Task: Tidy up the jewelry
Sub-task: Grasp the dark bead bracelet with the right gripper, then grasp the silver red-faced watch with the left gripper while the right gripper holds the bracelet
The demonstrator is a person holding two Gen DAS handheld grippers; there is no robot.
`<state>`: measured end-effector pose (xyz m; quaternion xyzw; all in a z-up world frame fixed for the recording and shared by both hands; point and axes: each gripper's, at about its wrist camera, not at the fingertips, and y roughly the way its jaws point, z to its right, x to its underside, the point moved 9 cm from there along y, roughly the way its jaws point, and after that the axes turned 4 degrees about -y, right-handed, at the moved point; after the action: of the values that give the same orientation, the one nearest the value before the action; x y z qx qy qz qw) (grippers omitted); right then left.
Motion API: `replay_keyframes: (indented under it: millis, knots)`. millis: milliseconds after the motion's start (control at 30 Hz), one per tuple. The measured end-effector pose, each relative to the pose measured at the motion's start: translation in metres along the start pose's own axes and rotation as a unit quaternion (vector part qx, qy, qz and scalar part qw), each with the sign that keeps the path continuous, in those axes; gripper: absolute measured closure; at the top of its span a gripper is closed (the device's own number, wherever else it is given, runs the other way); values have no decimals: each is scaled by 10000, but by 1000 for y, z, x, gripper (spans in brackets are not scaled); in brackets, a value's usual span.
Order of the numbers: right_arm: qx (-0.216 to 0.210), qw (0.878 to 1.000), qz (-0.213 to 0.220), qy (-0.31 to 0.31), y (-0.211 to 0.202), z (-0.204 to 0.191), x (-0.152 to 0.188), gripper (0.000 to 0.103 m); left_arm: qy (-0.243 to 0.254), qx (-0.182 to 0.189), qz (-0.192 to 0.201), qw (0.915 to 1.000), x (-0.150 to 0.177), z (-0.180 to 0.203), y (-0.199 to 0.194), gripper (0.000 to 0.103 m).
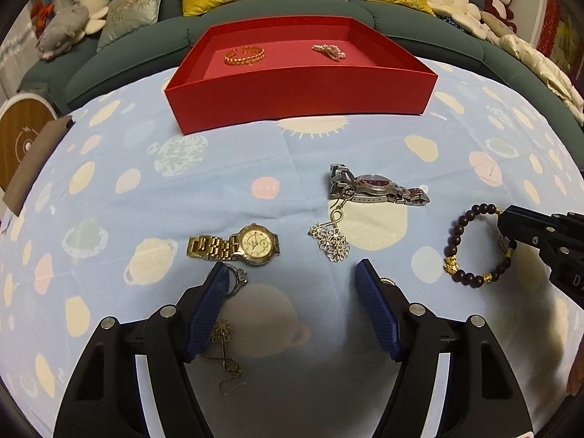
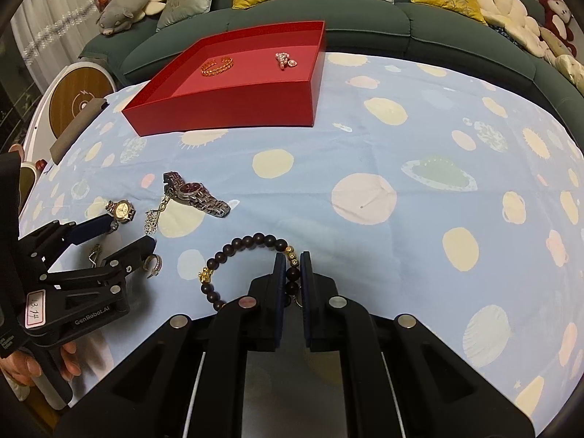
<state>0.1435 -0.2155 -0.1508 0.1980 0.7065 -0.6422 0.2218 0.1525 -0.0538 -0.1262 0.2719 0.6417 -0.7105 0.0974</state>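
A red tray [image 1: 299, 107] [image 2: 233, 109] at the far side holds a gold bangle [image 1: 244, 55] [image 2: 216, 65] and a pearl piece [image 1: 329, 51] [image 2: 285, 60]. On the cloth lie a gold watch [image 1: 237, 246] [image 2: 122, 211], a silver watch [image 1: 376, 188] [image 2: 197, 193], a silver earring [image 1: 330, 235] [image 2: 152, 219] and a dark bead bracelet [image 1: 471, 244] [image 2: 248, 262]. My right gripper [image 2: 292, 266] [image 1: 505, 226] is shut on the bracelet's beads. My left gripper [image 1: 288, 281] [image 2: 131, 233] is open above the cloth, near a gold earring [image 1: 222, 350] and a ring [image 1: 239, 279].
The table has a blue patterned cloth [image 2: 401, 168]. A green sofa [image 1: 146, 47] with cushions and plush toys runs behind it. A round wooden stool [image 2: 78, 98] stands at the left. A hoop earring [image 2: 153, 263] lies by the left gripper's finger.
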Motion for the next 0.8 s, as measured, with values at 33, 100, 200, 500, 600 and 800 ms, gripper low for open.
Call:
replay_keyframes:
  millis: [33,100,200,500,600,800]
  knots:
    - [-8,10000,6,8,-1,0,0,96,-40,13,-7,10000,0,-2,-2,40]
    - [-20,10000,23,24,-3,0,-1,96,-224,53,26,9997,-3,-9,-5,41]
    - [-43,10000,52,49,-4,-1,-2,96,-497,172,115,9985,-12,-13,-9,41]
    - [-100,9999,57,34,-3,-6,-6,96,-218,110,148,9996,-20,7,1,41]
    - [-101,9999,25,54,-1,-4,-4,96,-110,-5,148,9998,-22,11,6,44]
    - [-103,9999,20,56,-1,-3,-3,96,-79,-190,124,9997,-26,7,11,64]
